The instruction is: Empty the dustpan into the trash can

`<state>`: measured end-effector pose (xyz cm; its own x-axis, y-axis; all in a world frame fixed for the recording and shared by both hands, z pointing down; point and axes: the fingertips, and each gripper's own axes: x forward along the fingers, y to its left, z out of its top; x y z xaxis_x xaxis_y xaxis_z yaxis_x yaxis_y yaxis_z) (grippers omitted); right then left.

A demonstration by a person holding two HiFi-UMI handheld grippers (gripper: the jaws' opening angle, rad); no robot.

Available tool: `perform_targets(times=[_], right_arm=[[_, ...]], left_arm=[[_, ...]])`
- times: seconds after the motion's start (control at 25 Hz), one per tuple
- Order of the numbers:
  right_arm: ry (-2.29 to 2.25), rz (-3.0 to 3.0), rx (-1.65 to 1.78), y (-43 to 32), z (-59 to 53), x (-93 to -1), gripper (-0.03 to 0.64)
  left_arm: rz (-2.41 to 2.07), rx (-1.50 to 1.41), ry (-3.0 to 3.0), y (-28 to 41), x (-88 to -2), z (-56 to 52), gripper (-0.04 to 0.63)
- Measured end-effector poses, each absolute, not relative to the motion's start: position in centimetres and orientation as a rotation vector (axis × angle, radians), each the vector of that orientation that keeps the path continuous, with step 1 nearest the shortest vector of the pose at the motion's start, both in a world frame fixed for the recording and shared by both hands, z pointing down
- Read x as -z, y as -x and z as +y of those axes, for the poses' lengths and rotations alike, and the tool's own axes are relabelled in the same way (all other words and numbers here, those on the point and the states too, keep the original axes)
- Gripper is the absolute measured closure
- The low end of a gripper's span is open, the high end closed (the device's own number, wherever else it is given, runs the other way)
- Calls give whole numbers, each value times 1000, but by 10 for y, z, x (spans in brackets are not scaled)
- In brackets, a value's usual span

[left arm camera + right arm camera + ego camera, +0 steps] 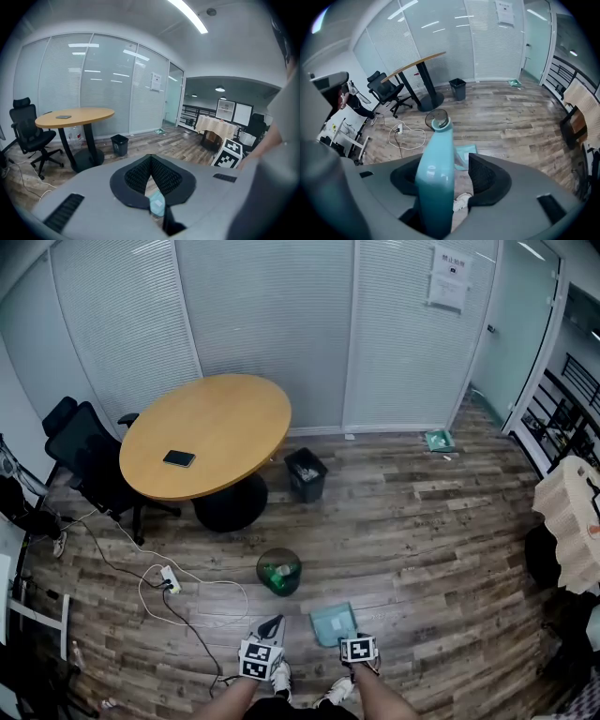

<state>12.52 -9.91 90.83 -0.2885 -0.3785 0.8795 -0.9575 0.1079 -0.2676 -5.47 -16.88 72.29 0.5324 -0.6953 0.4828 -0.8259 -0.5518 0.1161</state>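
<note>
While standing on the floor (450,549) near the round trash can (279,571), between it and the feet (335,692), judged light, stiff and smooth as a teal plastic dustpan (333,622), so apt to slip or swing if pinched low on the pan. Best taken high on the long handle (436,183), seen between the parted jaws of the right gripper (352,637), leaning on one pad, clear of the other, unclamped. Left gripper (151,158) closed on nothing, held beside the right

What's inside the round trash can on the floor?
The round trash can holds something green with a pale scrap on top; whatever lies beneath is covered.
</note>
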Motion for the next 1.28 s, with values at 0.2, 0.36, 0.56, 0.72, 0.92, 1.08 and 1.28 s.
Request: perform_targets(times=[0.2, 0.36, 0.56, 0.72, 0.92, 1.08, 1.28], right_arm=[[-1352, -1762, -1028, -139, -102, -894, 313], [-1454, -1880, -866, -143, -116, -849, 302], [-1586, -2004, -667, -146, -141, -771, 302], [-1645, -2106, -531, -140, -161, -709, 302], [-1713, -2206, -358, -133, -176, -632, 302], [-1763, -2250, -219, -129, -181, -586, 335], [-1844, -2202, -95, -133, -181, -555, 557]], left_arm=[[-1265, -542, -2440, 56, -719, -170, 584], [-1263, -523, -2447, 52, -715, -170, 584], [-1268, -479, -2467, 47, -699, -178, 584], [-1285, -420, -2490, 45, -683, -186, 584], [-1312, -352, -2538, 41, -653, -193, 584], [-1330, -287, -2575, 39, -627, -200, 584], [-1351, -216, -2629, 38, -592, -202, 584]])
